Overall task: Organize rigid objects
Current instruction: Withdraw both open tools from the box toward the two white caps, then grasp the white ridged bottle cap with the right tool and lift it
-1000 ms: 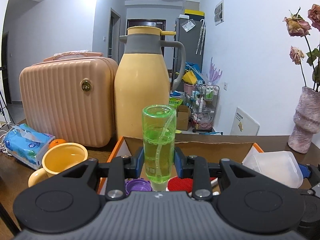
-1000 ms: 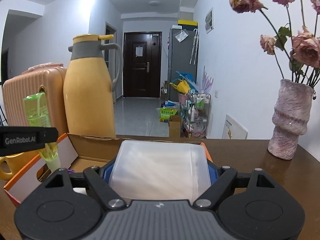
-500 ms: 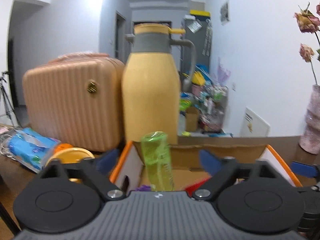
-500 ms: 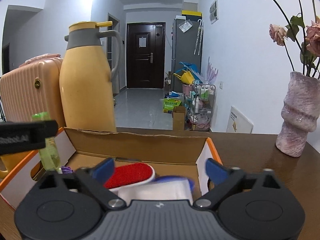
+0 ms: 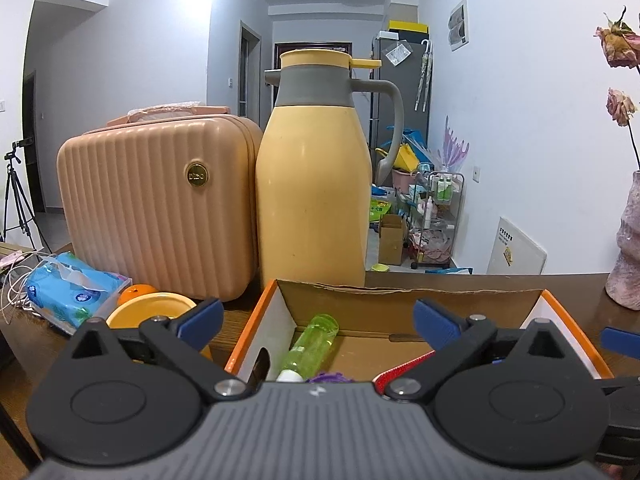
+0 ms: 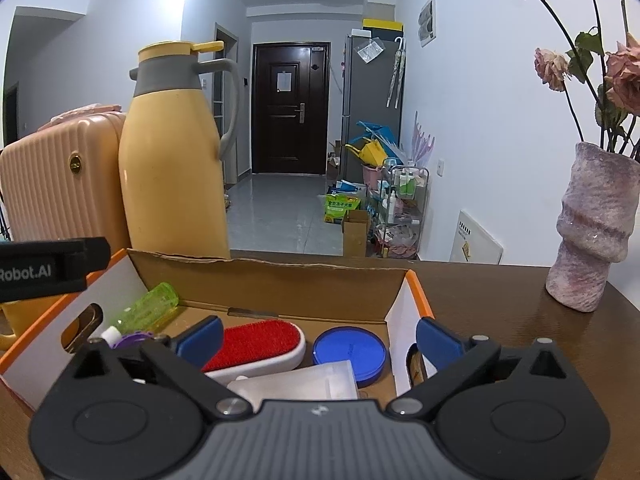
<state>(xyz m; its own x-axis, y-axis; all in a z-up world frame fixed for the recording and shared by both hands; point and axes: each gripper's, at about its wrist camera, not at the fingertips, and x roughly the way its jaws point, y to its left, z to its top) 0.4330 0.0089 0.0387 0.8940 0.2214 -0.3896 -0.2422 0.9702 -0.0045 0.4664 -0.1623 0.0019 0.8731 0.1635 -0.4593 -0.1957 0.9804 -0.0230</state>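
While both grippers gape, green bottle (image 5: 314,344) rests against box wall (image 5: 262,334).

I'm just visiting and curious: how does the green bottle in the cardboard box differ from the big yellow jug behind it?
The green bottle lies tilted on its side inside the cardboard box; the yellow jug stands upright on the table behind the box. The green bottle is see-through and slim; the yellow jug is opaque, much bigger, with a grey collar and handle. Neither is held by a claw.
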